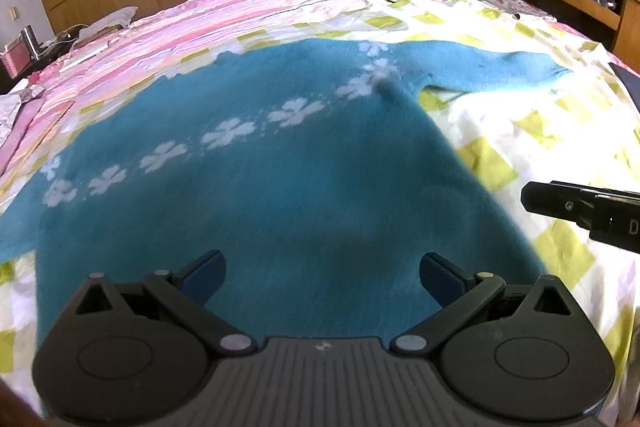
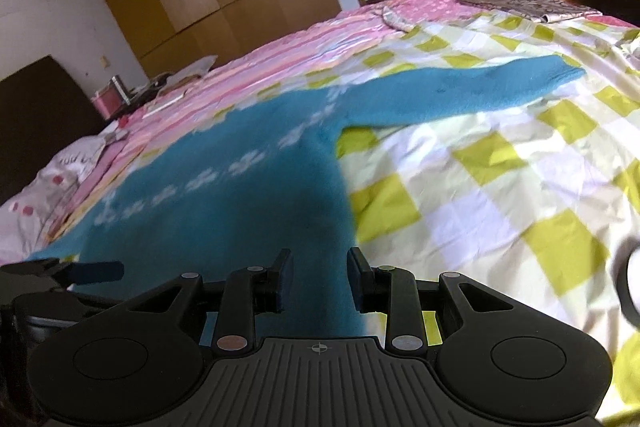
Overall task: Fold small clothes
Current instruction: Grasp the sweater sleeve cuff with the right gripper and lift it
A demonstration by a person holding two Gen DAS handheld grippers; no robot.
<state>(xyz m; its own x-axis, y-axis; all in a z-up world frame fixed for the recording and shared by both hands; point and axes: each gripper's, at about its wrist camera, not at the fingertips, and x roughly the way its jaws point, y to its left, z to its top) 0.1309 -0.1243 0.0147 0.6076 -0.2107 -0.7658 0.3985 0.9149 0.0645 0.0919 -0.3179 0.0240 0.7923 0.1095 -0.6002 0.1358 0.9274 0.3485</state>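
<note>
Sweater (image 1: 248, 211) spread flat on bed (image 1: 500, 155), unfolded.
Left gripper (image 1: 322, 275) wide open, right gripper (image 2: 320, 281) part-open at hem; next, likely pinch hem.

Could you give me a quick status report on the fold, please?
Left tongs open, right tongs open. Teal sweater flat on bed, sleeve spread out, unfolded. Nothing in the way.

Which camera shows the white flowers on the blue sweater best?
The left wrist view. There the row of white flowers runs sharp and close across the blue sweater, just ahead of the open left claw. In the right wrist view the same flowers look smaller and blurred.
</note>
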